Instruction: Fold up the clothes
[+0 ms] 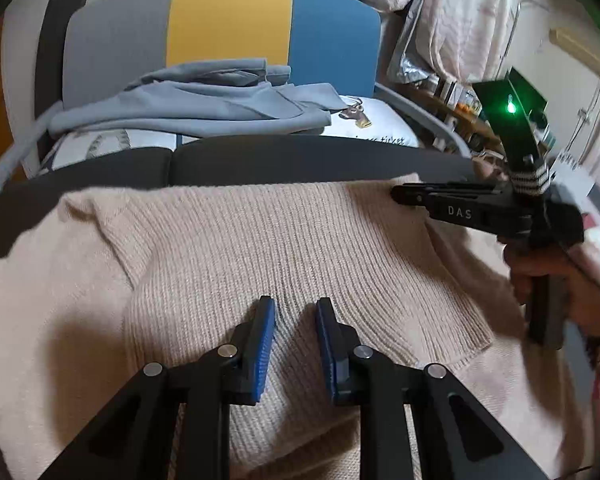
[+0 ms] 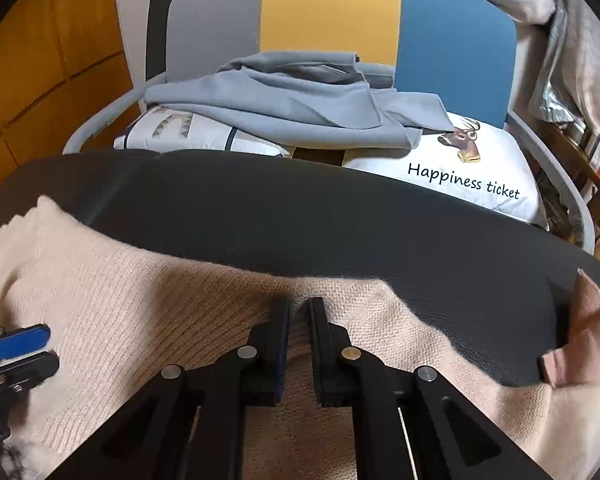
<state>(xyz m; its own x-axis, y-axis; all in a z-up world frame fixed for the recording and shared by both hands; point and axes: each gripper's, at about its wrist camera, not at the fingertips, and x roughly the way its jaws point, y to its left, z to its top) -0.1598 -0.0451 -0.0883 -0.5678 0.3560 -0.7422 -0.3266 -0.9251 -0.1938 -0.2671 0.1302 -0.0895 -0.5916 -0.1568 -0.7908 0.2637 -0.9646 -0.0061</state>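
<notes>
A beige ribbed knit sweater (image 1: 284,248) is lying spread on a dark table (image 2: 339,216), its folded edge running near the table's far side; the left gripper (image 1: 296,320) is hovering over the knit with its blue-padded jaws standing partly apart and gripping nothing; the right gripper (image 2: 300,320) is sitting at the sweater's far edge with its jaws drawn narrow around a raised fold of the knit; a hand (image 1: 555,280) is clasping the right gripper's handle; beyond the table, a grey garment (image 2: 300,104) is lying crumpled over a white deer-print cushion (image 2: 471,168) on a grey, yellow and blue chair (image 2: 339,12).
</notes>
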